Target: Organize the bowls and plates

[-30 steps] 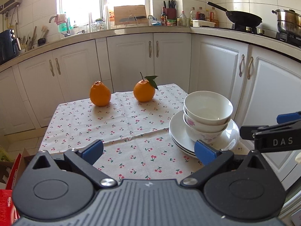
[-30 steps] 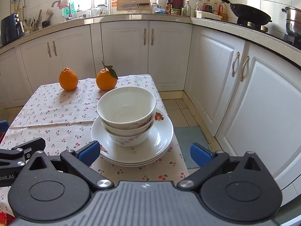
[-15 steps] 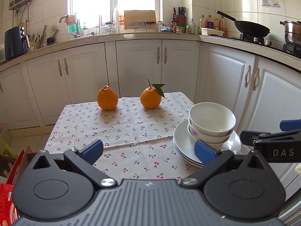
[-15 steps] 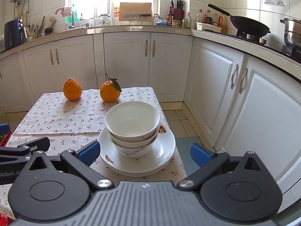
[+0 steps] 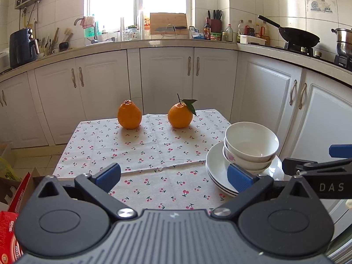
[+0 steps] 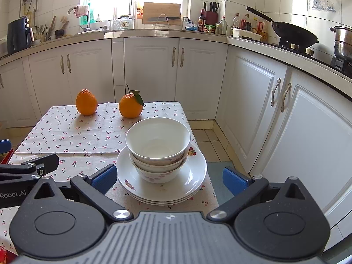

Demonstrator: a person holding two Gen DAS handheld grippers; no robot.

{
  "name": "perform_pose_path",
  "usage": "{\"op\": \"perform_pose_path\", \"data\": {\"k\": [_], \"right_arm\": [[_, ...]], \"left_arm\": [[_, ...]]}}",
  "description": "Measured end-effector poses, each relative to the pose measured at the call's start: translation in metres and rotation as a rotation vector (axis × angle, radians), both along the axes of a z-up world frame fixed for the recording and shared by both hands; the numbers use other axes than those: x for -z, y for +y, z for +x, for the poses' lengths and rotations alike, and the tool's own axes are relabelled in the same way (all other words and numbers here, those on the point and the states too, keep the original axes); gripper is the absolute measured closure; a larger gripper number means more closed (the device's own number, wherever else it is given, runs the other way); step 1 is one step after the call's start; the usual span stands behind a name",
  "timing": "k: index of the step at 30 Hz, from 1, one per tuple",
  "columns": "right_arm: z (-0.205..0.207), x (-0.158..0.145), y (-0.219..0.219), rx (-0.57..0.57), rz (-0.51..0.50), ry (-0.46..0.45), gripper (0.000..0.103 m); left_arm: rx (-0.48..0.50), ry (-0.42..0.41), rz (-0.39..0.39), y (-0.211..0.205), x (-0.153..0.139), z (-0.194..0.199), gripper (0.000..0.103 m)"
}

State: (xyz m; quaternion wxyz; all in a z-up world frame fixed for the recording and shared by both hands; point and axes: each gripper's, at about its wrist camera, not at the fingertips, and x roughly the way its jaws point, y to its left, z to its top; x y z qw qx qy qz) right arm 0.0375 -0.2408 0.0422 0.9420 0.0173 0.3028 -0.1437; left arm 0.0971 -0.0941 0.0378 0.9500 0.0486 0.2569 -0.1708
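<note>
Two white bowls [image 6: 158,145], nested, on stacked plates [image 6: 193,176]

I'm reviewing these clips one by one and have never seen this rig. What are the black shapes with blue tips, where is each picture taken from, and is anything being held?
There is no robot arm: a person holds one two-finger gripper in each hand, each carrying a forward-looking fisheye camera. The black shapes are each gripper's own fingers with blue pads.

One picture is from the left gripper, the other from the right gripper. Both are open and hold nothing.

On the cherry-print tablecloth stand two oranges and stacked bowls on stacked plates, near the right gripper.
</note>
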Motion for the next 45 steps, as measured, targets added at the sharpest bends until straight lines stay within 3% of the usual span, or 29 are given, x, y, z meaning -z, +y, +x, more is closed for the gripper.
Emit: {"op": "perform_pose_path", "data": {"k": [45], "right_arm": [[-0.0026,-0.0017,0.0007,0.008,-0.021,-0.008,0.0]], "left_arm": [[-0.001,-0.001,-0.008,0.0004,-0.0013,0.001,0.001]]}}
